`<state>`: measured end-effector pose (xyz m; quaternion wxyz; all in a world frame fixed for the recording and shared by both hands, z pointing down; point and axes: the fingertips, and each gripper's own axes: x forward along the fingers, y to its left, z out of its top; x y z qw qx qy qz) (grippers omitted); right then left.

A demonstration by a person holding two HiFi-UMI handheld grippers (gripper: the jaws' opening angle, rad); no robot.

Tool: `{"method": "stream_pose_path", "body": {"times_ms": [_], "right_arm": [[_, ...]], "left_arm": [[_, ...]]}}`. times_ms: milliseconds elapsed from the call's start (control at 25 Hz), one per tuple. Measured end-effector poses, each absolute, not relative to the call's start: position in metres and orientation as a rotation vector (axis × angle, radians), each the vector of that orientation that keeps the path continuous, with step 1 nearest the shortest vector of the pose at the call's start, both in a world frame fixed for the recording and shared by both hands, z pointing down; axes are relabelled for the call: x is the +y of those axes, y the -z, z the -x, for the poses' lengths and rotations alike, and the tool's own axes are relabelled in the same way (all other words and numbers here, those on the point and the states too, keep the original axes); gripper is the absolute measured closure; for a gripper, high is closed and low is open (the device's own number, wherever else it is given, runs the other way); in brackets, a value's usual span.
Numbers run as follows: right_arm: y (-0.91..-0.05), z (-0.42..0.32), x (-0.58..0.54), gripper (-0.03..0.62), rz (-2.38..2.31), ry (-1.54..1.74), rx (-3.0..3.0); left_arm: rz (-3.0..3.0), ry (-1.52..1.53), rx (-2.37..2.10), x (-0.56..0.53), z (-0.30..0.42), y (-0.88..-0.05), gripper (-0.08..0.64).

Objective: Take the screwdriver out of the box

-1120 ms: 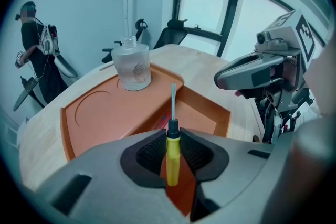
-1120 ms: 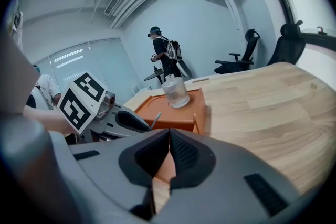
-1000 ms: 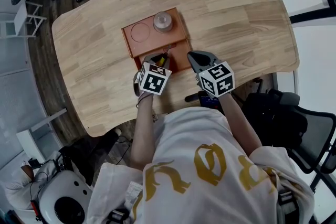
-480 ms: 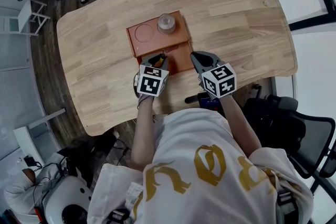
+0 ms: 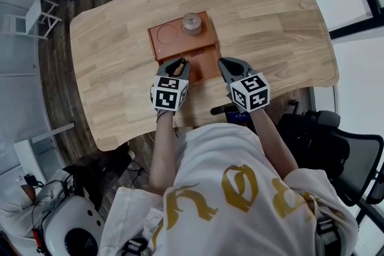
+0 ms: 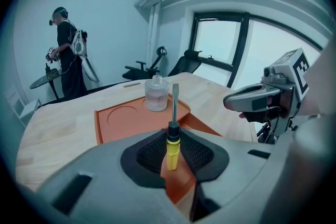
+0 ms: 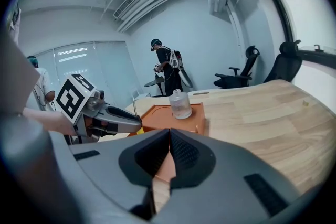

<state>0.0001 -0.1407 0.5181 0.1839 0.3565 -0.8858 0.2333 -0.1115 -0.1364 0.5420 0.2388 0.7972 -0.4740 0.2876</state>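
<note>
The screwdriver (image 6: 171, 136) has a yellow handle and a bare flat-tipped shaft that stands upright. My left gripper (image 6: 172, 153) is shut on its handle, above the near end of the orange box (image 6: 128, 122). In the head view the left gripper (image 5: 178, 65) hangs over the box's (image 5: 174, 39) near edge. My right gripper (image 5: 227, 64) hovers just right of the box. Its jaws (image 7: 169, 150) are shut with nothing between them. A clear glass bottle (image 6: 156, 94) stands in the box's far part, next to an empty round recess (image 5: 163, 35).
The box lies mid-table on a curved wooden tabletop (image 5: 270, 21) with a slot handle at the far edge. A person (image 6: 65, 52) stands beyond the table, beside office chairs (image 6: 181, 63). A black chair (image 5: 336, 147) is at my right.
My left gripper has lifted away from the box's near compartment with the screwdriver in it and tilted. The right gripper has risen slightly beside the box.
</note>
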Motion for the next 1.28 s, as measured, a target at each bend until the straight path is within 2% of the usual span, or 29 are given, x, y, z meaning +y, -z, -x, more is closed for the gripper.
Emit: {"method": "stream_pose_path", "body": {"times_ms": [400, 1280], "right_arm": [[-0.492, -0.019, -0.128, 0.58, -1.166, -0.576, -2.514], [-0.432, -0.012, -0.112, 0.581, -1.3, -0.388, -2.644]], "left_arm": [[-2.235, -0.661, -1.417, -0.116, 0.114, -0.513, 0.483], [-2.376, -0.271, -1.493, -0.093, 0.116, -0.436, 0.483]]}}
